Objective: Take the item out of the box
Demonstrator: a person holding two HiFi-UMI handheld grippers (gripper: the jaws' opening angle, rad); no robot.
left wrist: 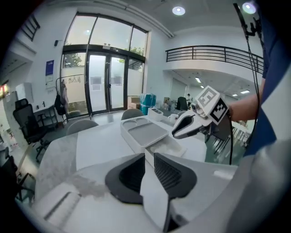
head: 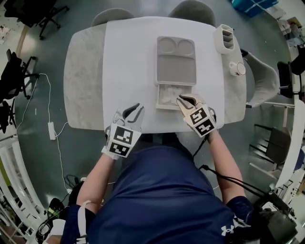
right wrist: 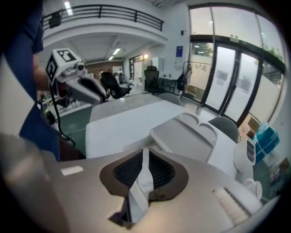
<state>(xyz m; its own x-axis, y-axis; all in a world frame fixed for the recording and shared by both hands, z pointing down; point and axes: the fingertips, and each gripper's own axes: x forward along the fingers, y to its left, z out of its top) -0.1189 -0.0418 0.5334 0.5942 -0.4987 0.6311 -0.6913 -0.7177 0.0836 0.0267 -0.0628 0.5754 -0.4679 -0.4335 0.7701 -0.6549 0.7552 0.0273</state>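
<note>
Left gripper (head: 135,111): jaws spread, nothing between them, over the near edge of the white rectangular surface (head: 128,62). Right gripper (head: 187,99): jaws slightly apart, also empty, tips by the near right corner of the pale grey plastic compartment box (head: 176,69). The white crumpled item (head: 167,95) lies in the box's open near-end section.

Glass-fronted hall. A white table (head: 128,71) with mottled grey ends stands on a grey-green floor (head: 76,14). Two grey chairs (head: 112,14) sit at its far side, black office chairs (head: 19,71) to the left. Tall glass doors (left wrist: 107,82), a railed balcony (left wrist: 213,52) and round ceiling lights (left wrist: 178,10) enclose the space.
</note>
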